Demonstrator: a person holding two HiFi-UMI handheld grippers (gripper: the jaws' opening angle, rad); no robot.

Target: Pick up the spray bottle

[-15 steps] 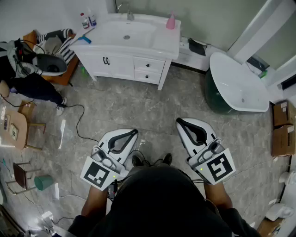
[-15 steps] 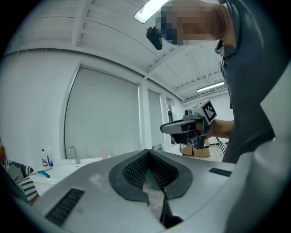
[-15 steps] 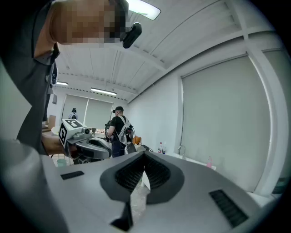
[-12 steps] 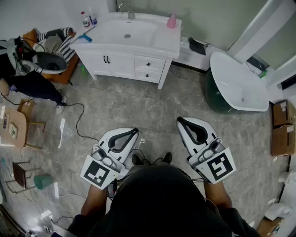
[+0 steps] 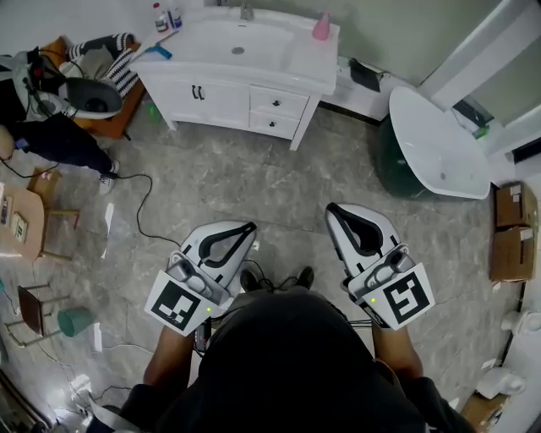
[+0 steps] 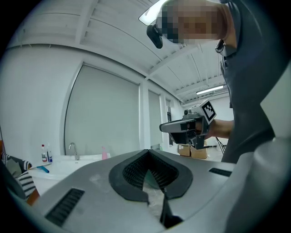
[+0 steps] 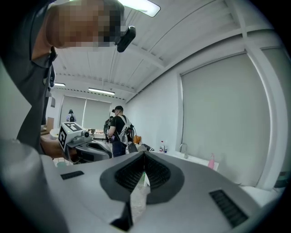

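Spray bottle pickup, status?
Left gripper and right gripper both shut, empty. Pink spray bottle stands untouched on white sink cabinet, back right corner, well ahead. Black cable on floor, left of the path.

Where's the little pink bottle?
In the head view, the pink plastic bottle stands near the top, on the back right corner of the white sink counter, to the right of the metal tap.

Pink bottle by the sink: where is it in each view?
Head view: pink bottle at top, right of centre, right of the faucet.
Left gripper view: small, lower left, right of the faucet.
Right gripper view: lower right, right of the faucet.
Shared landmark: the faucet; the bottle stands right of it in all views.
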